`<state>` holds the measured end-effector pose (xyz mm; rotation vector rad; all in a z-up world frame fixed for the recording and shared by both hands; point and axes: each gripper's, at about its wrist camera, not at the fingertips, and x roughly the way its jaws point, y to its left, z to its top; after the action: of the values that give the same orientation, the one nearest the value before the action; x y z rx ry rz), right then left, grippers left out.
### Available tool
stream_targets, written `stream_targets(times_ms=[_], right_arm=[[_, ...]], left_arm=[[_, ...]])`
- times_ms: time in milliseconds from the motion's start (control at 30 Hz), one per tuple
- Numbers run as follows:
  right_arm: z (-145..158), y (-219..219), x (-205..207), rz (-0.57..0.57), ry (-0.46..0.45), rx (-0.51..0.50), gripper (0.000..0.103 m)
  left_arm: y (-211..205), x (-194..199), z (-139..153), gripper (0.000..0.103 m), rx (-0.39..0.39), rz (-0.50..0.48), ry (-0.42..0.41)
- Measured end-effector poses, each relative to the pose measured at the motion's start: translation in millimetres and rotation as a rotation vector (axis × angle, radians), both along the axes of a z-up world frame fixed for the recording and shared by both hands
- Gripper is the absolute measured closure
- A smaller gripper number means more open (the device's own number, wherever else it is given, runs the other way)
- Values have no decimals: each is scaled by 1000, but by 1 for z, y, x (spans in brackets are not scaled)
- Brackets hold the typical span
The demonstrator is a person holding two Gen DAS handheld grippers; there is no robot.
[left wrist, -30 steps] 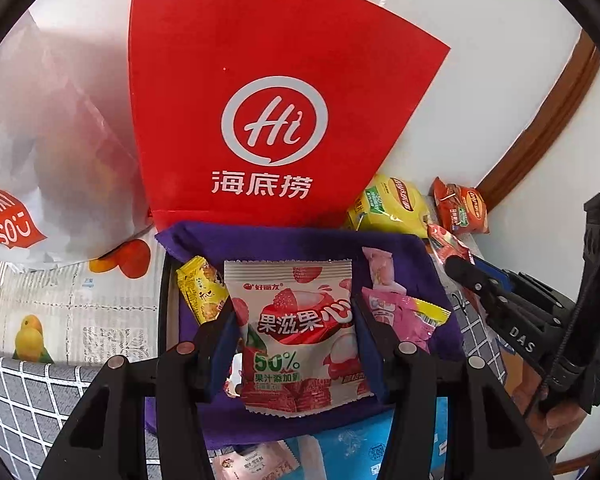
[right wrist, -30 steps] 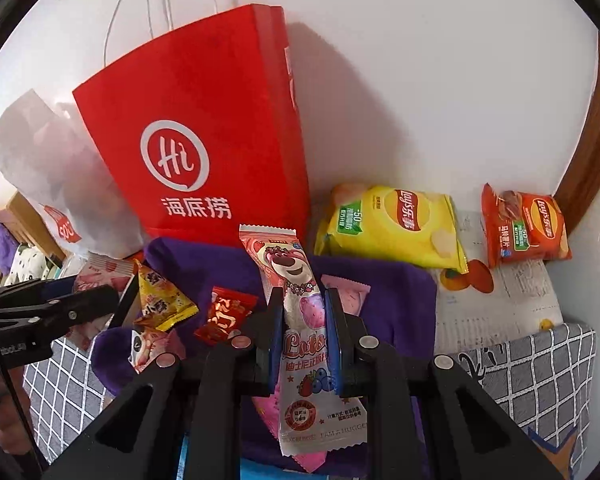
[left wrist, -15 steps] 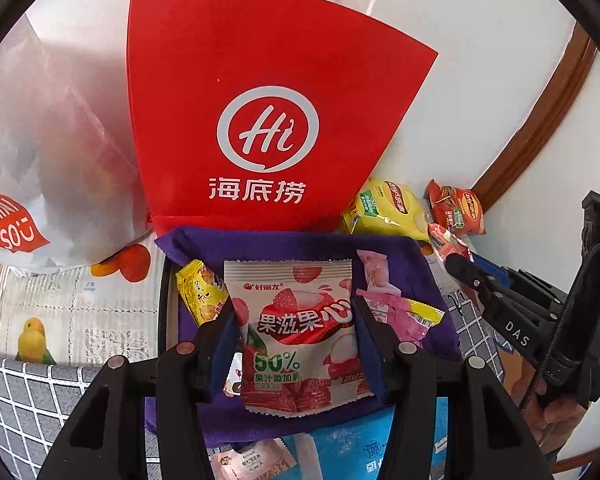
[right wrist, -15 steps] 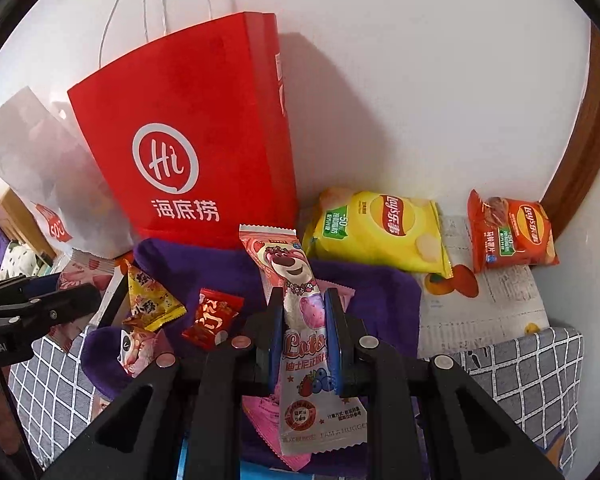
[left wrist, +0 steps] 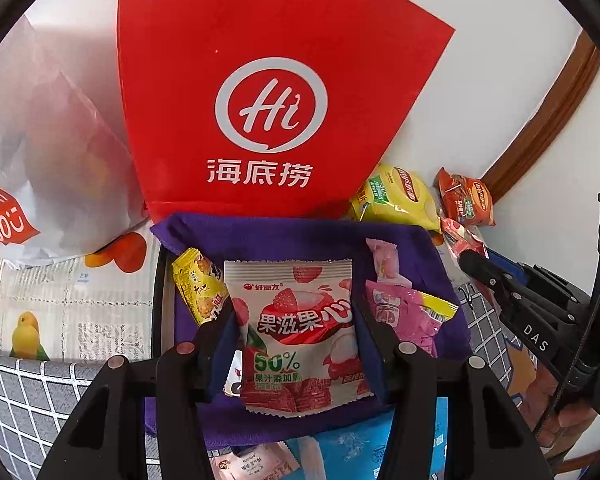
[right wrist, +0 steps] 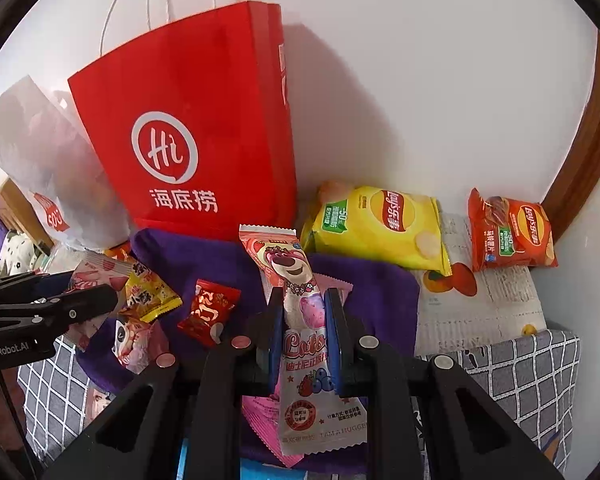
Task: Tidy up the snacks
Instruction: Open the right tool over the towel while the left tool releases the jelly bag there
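left gripper [left wrist: 296, 320] is clamped on the lychee gummy packet [left wrist: 296, 332], held above the purple cloth [left wrist: 300, 236]. right gripper [right wrist: 305, 320] is clamped on the lotso bear stick packet [right wrist: 300, 320] over the cloth's middle. red paper bag [right wrist: 196, 136] stands at the cloth's far edge.

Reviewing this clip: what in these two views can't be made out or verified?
- Inside of the red paper bag: both views show only its outer faces.
- Contents of the white bag: hazy through the plastic, cut by the left wrist frame edge.
- Blue packet: hidden under the purple cloth and the left gripper.
- Pink packet behind the bear wrapper: print covered by the right gripper.
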<state>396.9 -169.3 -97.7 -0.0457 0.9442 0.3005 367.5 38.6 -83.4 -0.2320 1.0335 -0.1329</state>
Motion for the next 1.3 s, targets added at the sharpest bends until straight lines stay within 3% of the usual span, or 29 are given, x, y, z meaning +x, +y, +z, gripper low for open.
stream_targets(times_ms=[300, 567, 800, 967, 1300], right_arm=[[-13, 9, 3, 28, 50, -25, 84], [-32, 22, 6, 68, 116, -32, 84], [-47, 28, 10, 59, 155, -67, 82], [-45, 36, 5, 72, 121, -110, 80], [-20, 33, -3, 75, 62, -99, 64]], left_arm=[[5, 8, -17, 52, -17, 16, 63], [3, 14, -38, 52, 13, 29, 145], [2, 14, -41, 52, 17, 24, 157], [-1, 14, -39, 51, 21, 9, 149], [-4, 12, -36, 51, 18, 7, 147]])
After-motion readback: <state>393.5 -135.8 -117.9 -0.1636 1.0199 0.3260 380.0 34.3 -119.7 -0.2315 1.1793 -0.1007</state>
